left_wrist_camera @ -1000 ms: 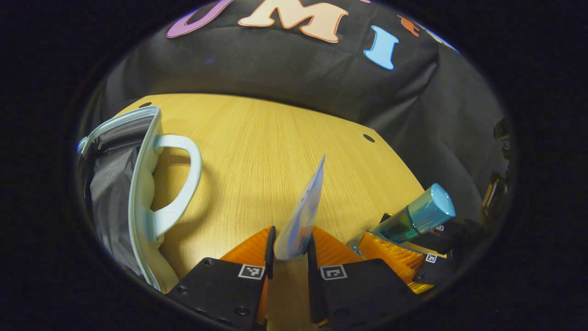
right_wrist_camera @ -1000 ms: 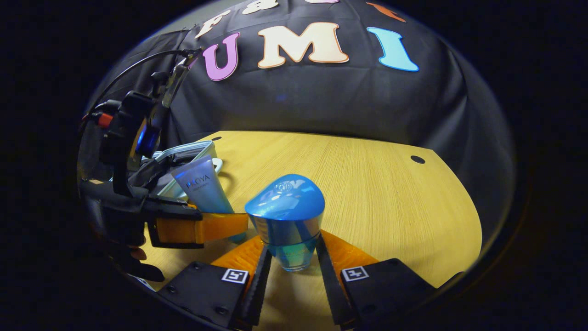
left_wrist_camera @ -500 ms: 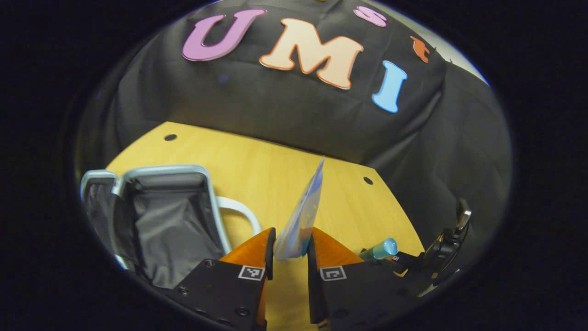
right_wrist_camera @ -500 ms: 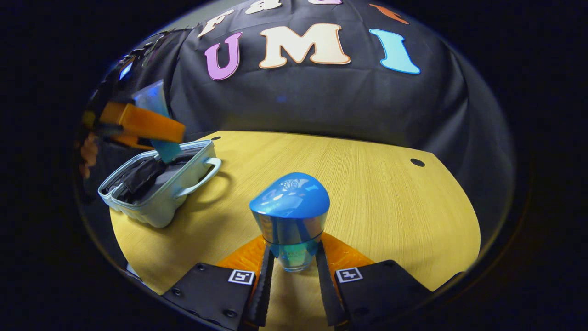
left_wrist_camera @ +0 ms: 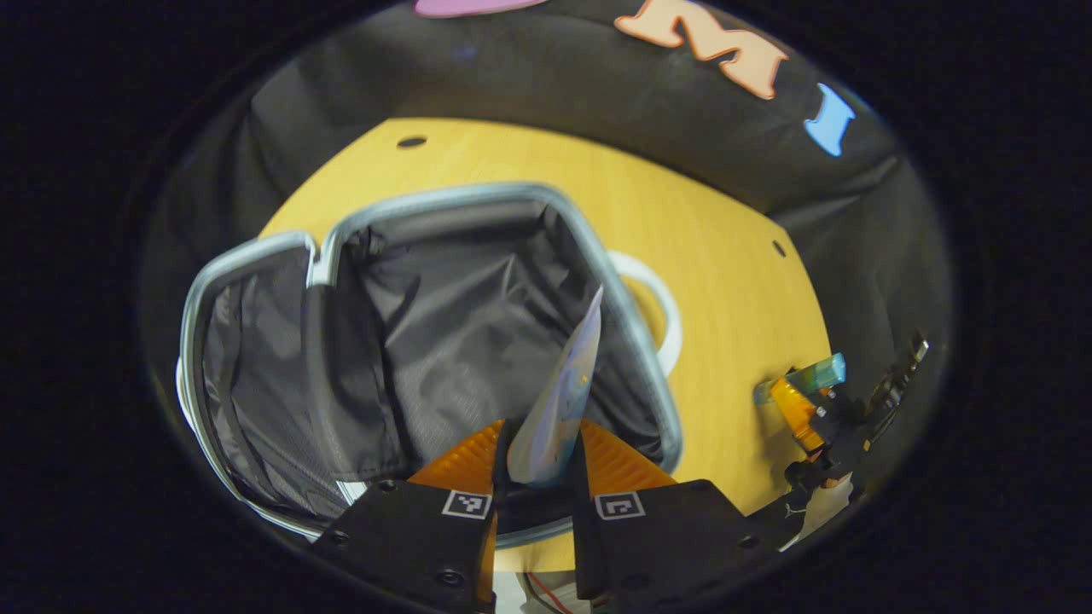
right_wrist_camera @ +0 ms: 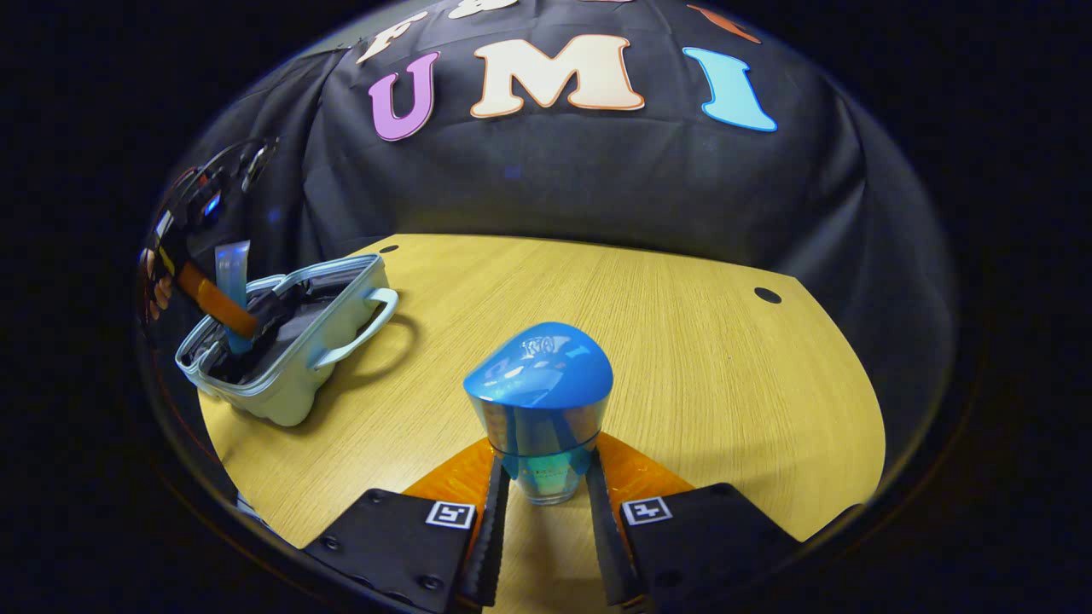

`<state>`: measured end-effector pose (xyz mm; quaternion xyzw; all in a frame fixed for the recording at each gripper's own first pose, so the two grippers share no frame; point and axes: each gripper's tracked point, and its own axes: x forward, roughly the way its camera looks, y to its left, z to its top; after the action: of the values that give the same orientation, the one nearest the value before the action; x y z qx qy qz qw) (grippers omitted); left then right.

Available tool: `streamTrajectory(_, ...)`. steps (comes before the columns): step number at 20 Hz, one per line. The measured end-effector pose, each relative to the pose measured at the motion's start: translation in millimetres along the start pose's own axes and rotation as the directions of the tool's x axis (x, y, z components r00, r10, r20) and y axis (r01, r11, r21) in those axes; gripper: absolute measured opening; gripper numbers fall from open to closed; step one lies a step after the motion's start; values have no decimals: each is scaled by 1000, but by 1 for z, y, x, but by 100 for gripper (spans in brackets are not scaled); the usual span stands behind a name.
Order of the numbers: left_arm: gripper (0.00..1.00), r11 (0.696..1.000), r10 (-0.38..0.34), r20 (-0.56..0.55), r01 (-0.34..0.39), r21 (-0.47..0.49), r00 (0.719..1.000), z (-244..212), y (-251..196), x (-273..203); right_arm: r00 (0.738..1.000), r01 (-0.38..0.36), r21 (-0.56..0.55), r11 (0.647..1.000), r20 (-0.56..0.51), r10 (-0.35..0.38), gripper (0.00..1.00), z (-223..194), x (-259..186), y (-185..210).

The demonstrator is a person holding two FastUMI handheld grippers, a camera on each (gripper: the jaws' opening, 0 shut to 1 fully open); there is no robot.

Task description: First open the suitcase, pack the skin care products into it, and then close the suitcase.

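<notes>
Both views share suitcase (left_wrist_camera: pixel 409 341) (open).

Wooden table (right_wrist_camera: pixel 682 358) before black cloth wall (right_wrist_camera: pixel 597 188)

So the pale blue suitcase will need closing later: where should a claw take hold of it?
Probably by the looped side handle of the pale blue open suitcase, coming from the bare wooden table side. The loop stands clear of the shell, leaving a gap for a finger, whereas the rim is broad and the left claw, holding the flat blue tube, is above the interior.
</notes>
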<state>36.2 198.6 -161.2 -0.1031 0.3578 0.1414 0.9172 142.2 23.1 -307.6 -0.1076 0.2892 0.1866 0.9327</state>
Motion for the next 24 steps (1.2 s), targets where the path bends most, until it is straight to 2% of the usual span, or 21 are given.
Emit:
streamTrajectory(1,32,1000,-4,-30,4,-19,1000,-7,5,5,1000,8,-3,1000,-10,-8,46,0,-1,0)
streamTrajectory(2,29,999,-16,-71,13,-36,997,-16,10,8,1000,16,-6,1000,-21,-16,48,0,-3,0)
streamTrajectory(3,30,999,-33,-86,30,-42,996,-18,13,14,999,21,-7,1000,-27,-21,44,2,-6,2)
streamTrajectory(4,34,998,-42,-105,38,-47,994,-19,18,19,999,24,-5,1000,-25,-24,46,5,-10,5)
streamTrajectory(5,31,998,-45,-118,40,-44,992,-19,23,22,999,25,-2,1000,-27,-25,44,9,-15,9)
streamTrajectory(6,33,999,-40,-110,36,-37,993,-18,26,20,999,26,0,1000,-28,-26,46,13,-19,13)
streamTrajectory(7,41,999,-33,-94,31,-29,995,-13,30,20,999,27,2,1000,-27,-27,44,18,-24,18)
streamTrajectory(8,50,999,-38,-90,36,-27,995,-8,32,15,999,25,5,1000,-24,-25,47,23,-29,25)
streamTrajectory(9,52,998,-59,-79,56,-37,995,-5,31,14,1000,22,9,1000,-22,-22,47,30,-34,33)
streamTrajectory(10,49,996,-75,-67,72,-46,995,-2,30,8,1000,15,17,1000,-24,-14,46,34,-38,43)
streamTrajectory(12,61,996,-80,-20,79,-46,997,8,35,-5,1000,-20,31,999,-17,20,44,50,-46,68)
streamTrajectory(15,100,993,-87,55,91,-71,995,19,45,-28,995,-97,40,994,3,97,46,77,-54,115)
streamTrajectory(17,97,991,-88,98,98,-96,991,21,58,-47,989,-150,31,988,18,150,43,93,-55,149)
streamTrajectory(20,97,986,-73,153,95,-139,985,22,86,-75,974,-226,25,974,11,226,46,107,-48,198)
streamTrajectory(22,96,981,-54,182,87,-176,982,18,108,-94,963,-270,14,963,-5,270,43,108,-38,228)
streamTrajectory(24,96,975,-31,209,76,-210,977,14,131,-111,951,-306,6,952,-38,306,46,104,-29,256)
